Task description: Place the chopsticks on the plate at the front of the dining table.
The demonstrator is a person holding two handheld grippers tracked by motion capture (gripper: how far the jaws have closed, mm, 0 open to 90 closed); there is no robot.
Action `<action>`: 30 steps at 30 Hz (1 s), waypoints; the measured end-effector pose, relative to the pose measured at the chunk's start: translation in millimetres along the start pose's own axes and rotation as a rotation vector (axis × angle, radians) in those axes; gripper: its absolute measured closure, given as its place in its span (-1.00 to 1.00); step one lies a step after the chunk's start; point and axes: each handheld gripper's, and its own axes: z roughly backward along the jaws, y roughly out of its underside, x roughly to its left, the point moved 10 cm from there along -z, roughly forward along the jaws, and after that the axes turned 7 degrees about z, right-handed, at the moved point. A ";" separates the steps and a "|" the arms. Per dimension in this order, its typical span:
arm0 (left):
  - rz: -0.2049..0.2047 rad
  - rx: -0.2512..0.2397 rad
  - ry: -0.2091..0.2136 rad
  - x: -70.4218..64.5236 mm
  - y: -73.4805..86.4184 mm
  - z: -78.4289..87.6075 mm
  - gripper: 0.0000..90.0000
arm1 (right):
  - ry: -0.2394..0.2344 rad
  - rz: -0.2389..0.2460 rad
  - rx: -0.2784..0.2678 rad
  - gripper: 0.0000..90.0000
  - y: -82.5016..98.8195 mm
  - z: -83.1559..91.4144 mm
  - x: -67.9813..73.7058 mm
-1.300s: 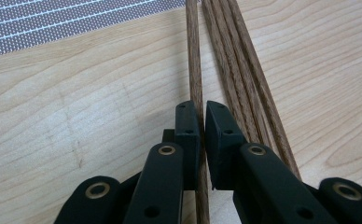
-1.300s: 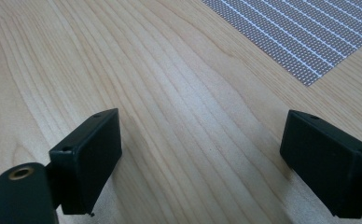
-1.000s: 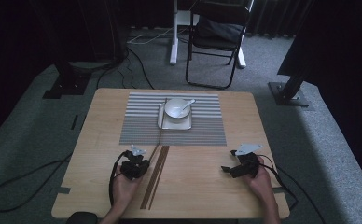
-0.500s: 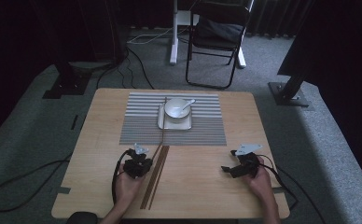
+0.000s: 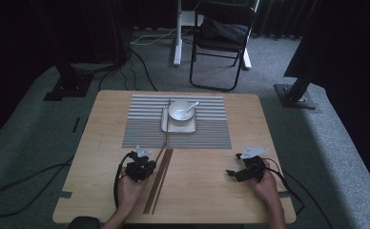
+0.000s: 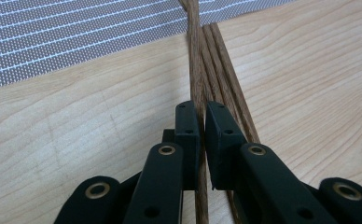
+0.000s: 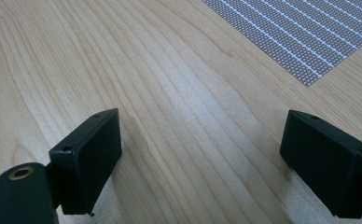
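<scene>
My left gripper point(image 6: 201, 109) is shut on one brown wooden chopstick point(image 6: 195, 70), which runs forward from the jaws and out over the striped placemat point(image 6: 76, 37). Several more chopsticks point(image 6: 226, 70) lie on the table just to its right. In the high view the left gripper point(image 5: 149, 164) sits at the front left beside the chopsticks point(image 5: 157, 183), and the held chopstick point(image 5: 166, 133) points toward the plate. The right gripper point(image 5: 234, 164) rests at the front right. Its jaws point(image 7: 202, 158) stand wide open over bare wood, with nothing between them.
A white square plate point(image 5: 166, 125) with a white bowl point(image 5: 179, 110) and a spoon point(image 5: 191, 105) stands on the grey striped placemat point(image 5: 207, 129) at mid-table. A corner of the placemat point(image 7: 309, 37) lies ahead of the right gripper. Behind the table stands a folding chair point(image 5: 221, 43).
</scene>
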 end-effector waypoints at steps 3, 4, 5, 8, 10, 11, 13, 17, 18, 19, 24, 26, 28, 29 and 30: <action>0.006 -0.002 0.001 1.9 -2.7 0.0 0.87 | 0.000 0.000 0.000 -0.73 0.0 0.0 0.0; 0.006 -0.002 0.001 1.9 -2.7 0.0 0.87 | 0.001 -0.001 0.000 -0.73 0.0 0.0 0.0; 0.009 -0.003 0.002 2.2 -4.0 0.2 0.87 | 0.001 -0.001 0.000 -0.73 0.0 0.0 0.1; 0.015 -0.005 0.003 3.3 -6.4 0.1 0.87 | 0.001 -0.002 0.000 -0.73 -0.1 0.0 0.2; 0.021 -0.007 0.005 4.2 -8.0 -0.2 0.87 | 0.001 -0.002 0.000 -0.73 -0.1 0.0 0.2; 0.023 -0.007 0.007 4.7 -8.7 -0.3 0.87 | 0.001 -0.002 0.000 -0.73 -0.1 -0.1 0.2; 0.031 -0.008 0.011 4.9 -9.5 -0.6 0.87 | 0.001 -0.002 0.000 -0.73 -0.1 0.0 0.2; 0.047 -0.014 0.019 5.0 -14.4 -1.7 0.87 | 0.001 -0.002 0.000 -0.73 0.0 0.0 0.2; 0.047 -0.014 0.019 5.0 -14.4 -1.7 0.87 | 0.001 -0.002 0.000 -0.73 0.0 0.0 0.2; 0.042 -0.014 0.019 4.9 -15.5 -1.8 0.87 | 0.001 -0.002 0.000 -0.73 -0.1 0.0 0.2; 0.043 -0.019 0.018 4.3 -20.7 -3.1 0.87 | 0.001 -0.002 0.001 -0.73 0.0 0.0 0.2; 0.042 -0.020 0.016 5.3 -22.9 -3.8 0.87 | 0.001 -0.002 0.001 -0.73 0.0 0.0 0.2; 0.043 -0.018 0.014 6.2 -24.7 -4.1 0.87 | 0.001 -0.002 0.001 -0.73 0.0 0.0 0.2; 0.045 -0.020 0.012 6.7 -26.1 -4.3 0.87 | 0.001 -0.004 0.000 -0.73 -0.1 0.0 0.3; 0.046 -0.021 0.012 6.9 -26.9 -4.3 0.87 | 0.001 -0.004 0.000 -0.73 -0.1 0.0 0.3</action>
